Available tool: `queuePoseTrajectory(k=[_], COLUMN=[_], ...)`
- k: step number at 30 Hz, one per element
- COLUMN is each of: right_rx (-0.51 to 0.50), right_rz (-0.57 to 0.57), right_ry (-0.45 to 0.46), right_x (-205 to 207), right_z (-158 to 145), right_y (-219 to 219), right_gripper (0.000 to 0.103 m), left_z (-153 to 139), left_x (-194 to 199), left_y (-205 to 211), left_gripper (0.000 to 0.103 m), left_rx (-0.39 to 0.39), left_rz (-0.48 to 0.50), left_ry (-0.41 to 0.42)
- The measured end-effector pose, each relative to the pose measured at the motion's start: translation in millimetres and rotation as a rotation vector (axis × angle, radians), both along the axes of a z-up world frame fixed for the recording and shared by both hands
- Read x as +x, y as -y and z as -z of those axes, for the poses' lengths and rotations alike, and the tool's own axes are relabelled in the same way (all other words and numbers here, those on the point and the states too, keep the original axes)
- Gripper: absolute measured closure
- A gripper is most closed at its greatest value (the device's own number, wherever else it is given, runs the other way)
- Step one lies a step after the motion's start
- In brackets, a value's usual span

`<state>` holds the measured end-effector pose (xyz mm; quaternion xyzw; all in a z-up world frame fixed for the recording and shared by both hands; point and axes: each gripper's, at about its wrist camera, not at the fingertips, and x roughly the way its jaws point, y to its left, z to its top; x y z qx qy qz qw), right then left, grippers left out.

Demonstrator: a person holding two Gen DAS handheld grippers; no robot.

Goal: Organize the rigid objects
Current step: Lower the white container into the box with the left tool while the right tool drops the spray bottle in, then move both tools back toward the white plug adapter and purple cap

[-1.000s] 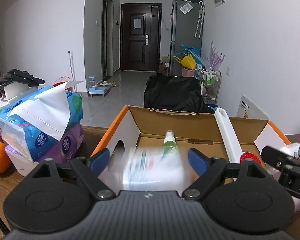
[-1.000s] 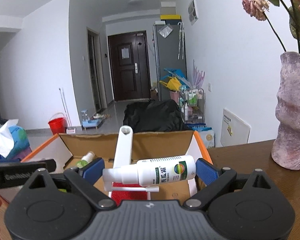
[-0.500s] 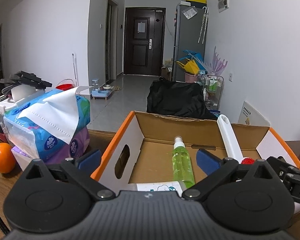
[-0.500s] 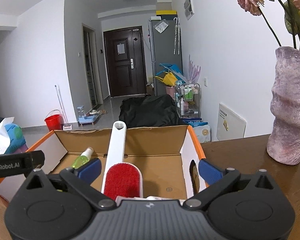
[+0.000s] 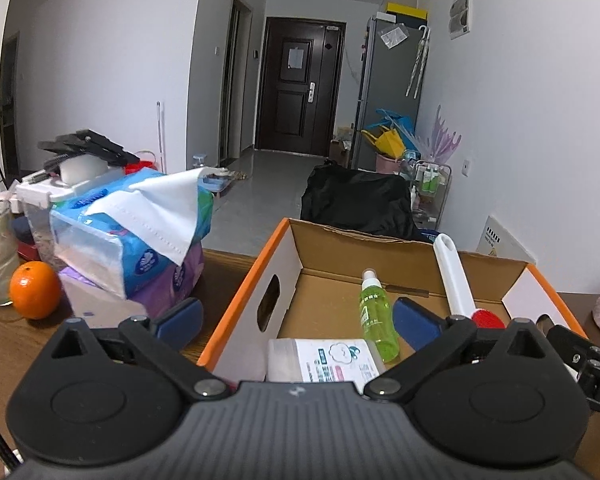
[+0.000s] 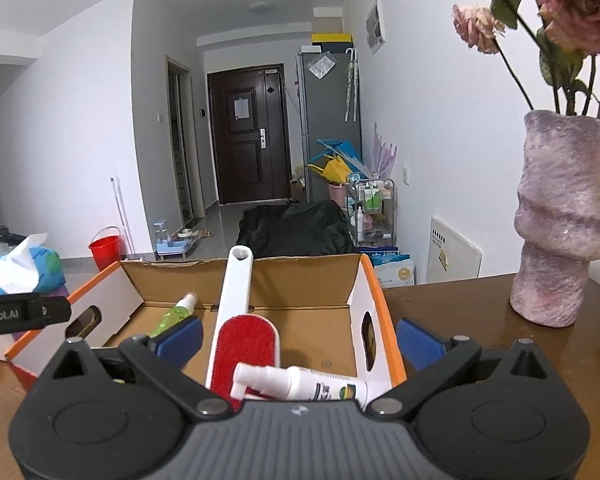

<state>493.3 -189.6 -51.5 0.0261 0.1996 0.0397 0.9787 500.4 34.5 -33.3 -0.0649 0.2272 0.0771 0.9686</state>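
Hanging spread and empty over the near edge of the cardboard box (image 5: pixel 380 236), the left tongs (image 5: pixel 296 318) and right tongs (image 6: pixel 298 338) had both just been opening, with nothing pinched between their blue pads. Four rigid items lay inside the orange-rimmed box on the wooden tabletop (image 6: pixel 460 304): a clear-capped wipes pack (image 5: pixel 324 360) at the near left, a green spray bottle (image 5: pixel 374 312) pointing toward the far wall, a white-handled lint brush (image 6: pixel 236 312) with its red pad near the middle, and a white spray bottle (image 6: pixel 300 386) lying crosswise on the brush's near end. The packing looked largely done, judging by the box's contents. Outside the box, to its left, stood tissue packs (image 5: pixel 132 236) and an orange (image 5: pixel 34 295); to its right stood a purple vase (image 6: pixel 562 220) of dried roses. Whether any of these were meant to go in could not be told.
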Motion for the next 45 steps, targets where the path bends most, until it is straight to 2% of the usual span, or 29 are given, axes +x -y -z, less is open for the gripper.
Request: queuePoseTrajectory(k=[16,45], right_rx=[-0.042,-0.125], right_rz=[0.001,-0.018], right_ry=[0.046,0.075], right_x=[-77.3,-219.9], right_z=[-16.5,-18.1], right_y=[2.3,24.1], right_gripper=[0.000,0.000], left_z=[-11.8,-14.1], left_x=[-73.3,-220.0], left_y=[3.2,-7.2], left_gripper=[0.000,0.000], left_rx=[0.033,0.054], left_rz=[0.002,0.003], left_ry=[0.031,0.051])
